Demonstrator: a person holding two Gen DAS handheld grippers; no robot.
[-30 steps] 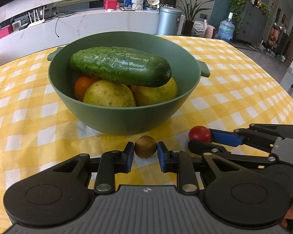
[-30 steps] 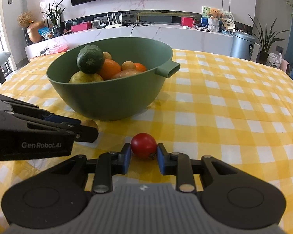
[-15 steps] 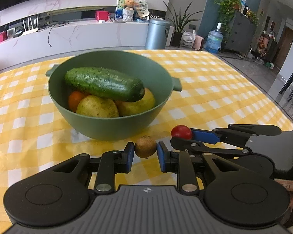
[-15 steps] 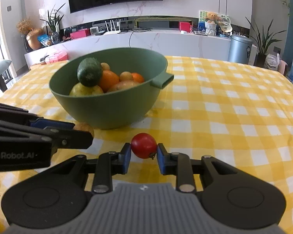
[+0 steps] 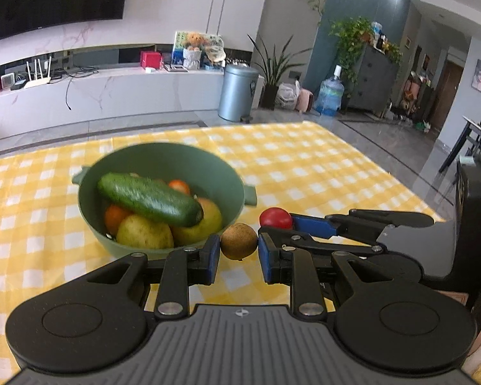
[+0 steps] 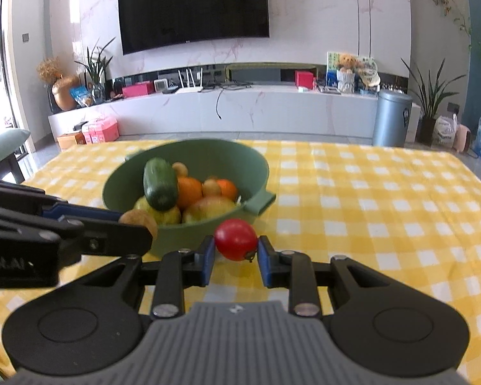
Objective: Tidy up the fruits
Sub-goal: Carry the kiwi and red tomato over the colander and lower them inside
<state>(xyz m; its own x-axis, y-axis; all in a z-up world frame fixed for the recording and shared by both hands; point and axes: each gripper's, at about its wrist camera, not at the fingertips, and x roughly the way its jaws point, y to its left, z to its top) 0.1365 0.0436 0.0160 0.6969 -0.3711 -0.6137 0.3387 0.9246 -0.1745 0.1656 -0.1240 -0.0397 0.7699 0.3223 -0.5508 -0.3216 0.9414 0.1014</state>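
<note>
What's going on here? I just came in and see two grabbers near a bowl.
A person is sorting fruit with a handheld gripper in each hand. The left gripper has its jaws shut on a small brown fruit; the right gripper holds a red tomato. Both are raised near the green bowl, which already holds a cucumber, oranges and other fruit on the yellow checked tablecloth.

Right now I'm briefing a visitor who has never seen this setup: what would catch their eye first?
Probably the green bowl in the middle of the yellow checked table, heaped with fruit under a big cucumber. Next, the two fruits held up in front of it: a red tomato in the right gripper and a small brown fruit in the left gripper.
</note>
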